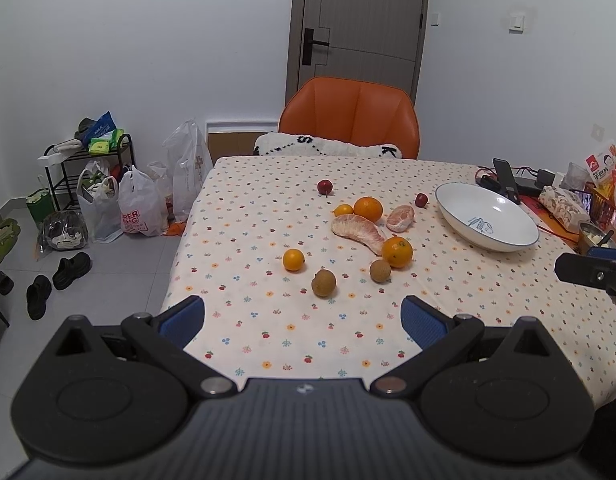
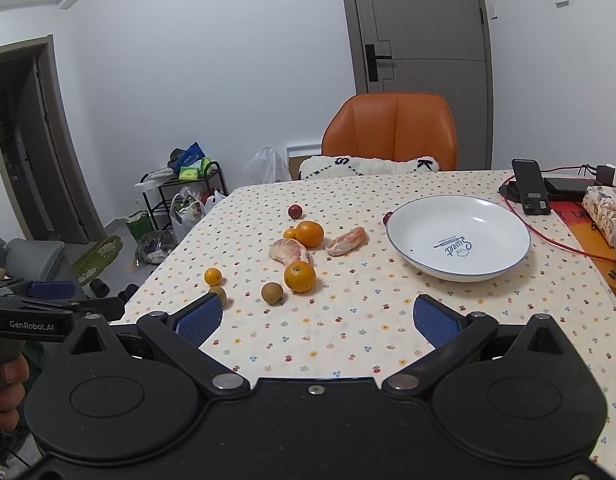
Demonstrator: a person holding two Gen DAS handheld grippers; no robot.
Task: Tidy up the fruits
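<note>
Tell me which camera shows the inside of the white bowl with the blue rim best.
The right wrist view: the white bowl with the blue rim sits large and near centre, its empty inside and blue lettering clear. The left wrist view shows the same bowl smaller, toward the right edge, its print tiny.

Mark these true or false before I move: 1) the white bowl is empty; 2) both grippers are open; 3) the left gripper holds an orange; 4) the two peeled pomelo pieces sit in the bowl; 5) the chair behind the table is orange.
1) True: the white bowl holds no fruit.
2) True: the left gripper and right gripper both stand with jaws wide apart.
3) False: it holds nothing; the nearest large orange lies on the tablecloth.
4) False: the long pomelo piece and the smaller pomelo piece lie on the cloth, left of the bowl.
5) True: the orange chair.
</note>
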